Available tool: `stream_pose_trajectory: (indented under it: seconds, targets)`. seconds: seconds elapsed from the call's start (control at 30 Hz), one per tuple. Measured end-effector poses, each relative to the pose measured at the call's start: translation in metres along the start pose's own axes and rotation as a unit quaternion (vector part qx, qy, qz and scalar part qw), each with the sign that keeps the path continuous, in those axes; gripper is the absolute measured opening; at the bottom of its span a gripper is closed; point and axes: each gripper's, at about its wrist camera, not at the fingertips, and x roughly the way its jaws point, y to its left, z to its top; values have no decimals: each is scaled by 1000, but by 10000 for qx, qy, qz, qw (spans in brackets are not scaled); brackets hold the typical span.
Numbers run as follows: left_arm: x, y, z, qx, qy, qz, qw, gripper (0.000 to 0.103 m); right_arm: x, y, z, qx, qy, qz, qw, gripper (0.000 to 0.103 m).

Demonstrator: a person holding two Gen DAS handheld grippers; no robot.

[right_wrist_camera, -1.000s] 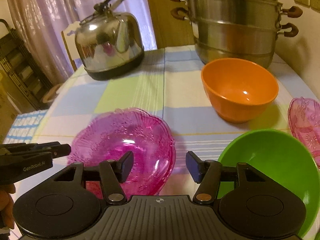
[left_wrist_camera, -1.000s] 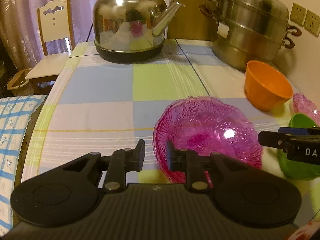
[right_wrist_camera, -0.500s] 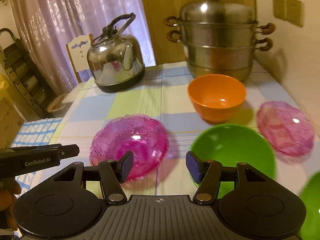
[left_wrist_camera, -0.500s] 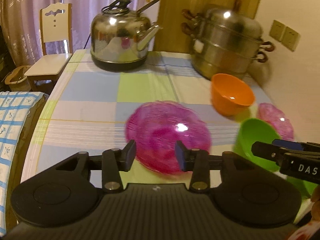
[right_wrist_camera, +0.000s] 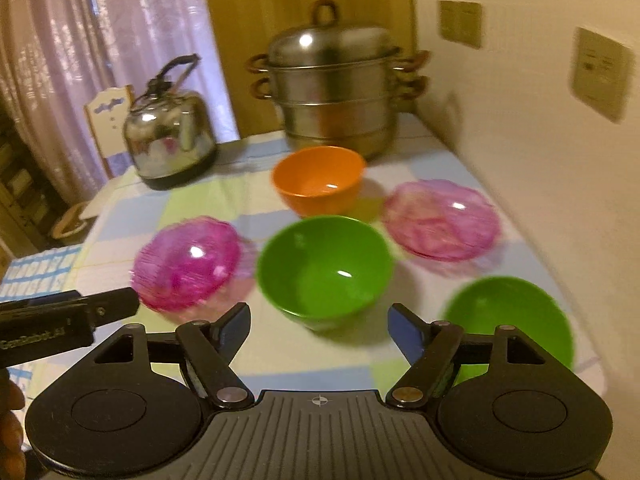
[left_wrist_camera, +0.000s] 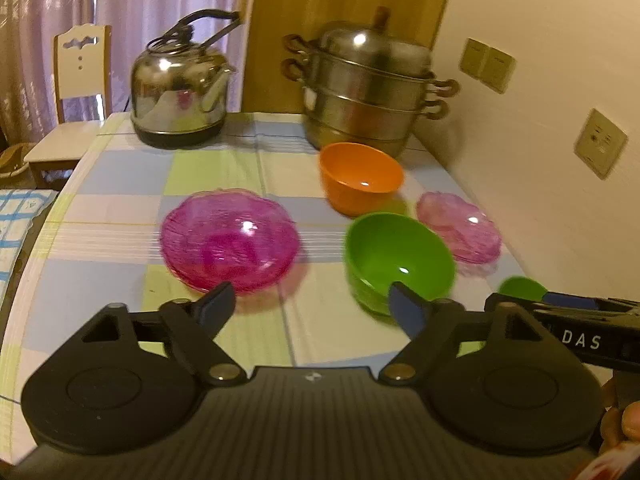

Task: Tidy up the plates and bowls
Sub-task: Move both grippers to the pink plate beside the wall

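While both grippers hang above the near edge of the checked tablecloth (right_wrist_camera: 320, 360), neither holds anything. The left gripper (left_wrist_camera: 310, 306) has its jaws opening with only bare cloth showing between them, and the right gripper (right_wrist_camera: 318, 326) is opening too, its gap framing the nearer part of a green bowl (right_wrist_camera: 324, 268) without touching it. A dark pink glass plate (left_wrist_camera: 230, 238) lies to the left of that bowl. An orange bowl (right_wrist_camera: 320, 178) stands behind it, in front of a tiered steel steamer pot (right_wrist_camera: 334, 92). A paler pink glass plate (right_wrist_camera: 440, 220) lies to the right, and a second green bowl (right_wrist_camera: 508, 320) sits nearest the right gripper's right finger. A steel kettle (left_wrist_camera: 180, 96) stands at the far left.
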Motion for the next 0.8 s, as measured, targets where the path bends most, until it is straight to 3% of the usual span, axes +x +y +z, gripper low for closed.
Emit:
stream_pose_trajectory:
  seconds: [0.4,0.8]
  targets:
    - [-6,-68,-19,322,71,-204,9992,88,-42,-68,-19,360,-19,-468,9983,77]
    - [-4,-89,-18,409,74,-312,9986,89,-50,-96,-20,646,-90,-564,9963,77]
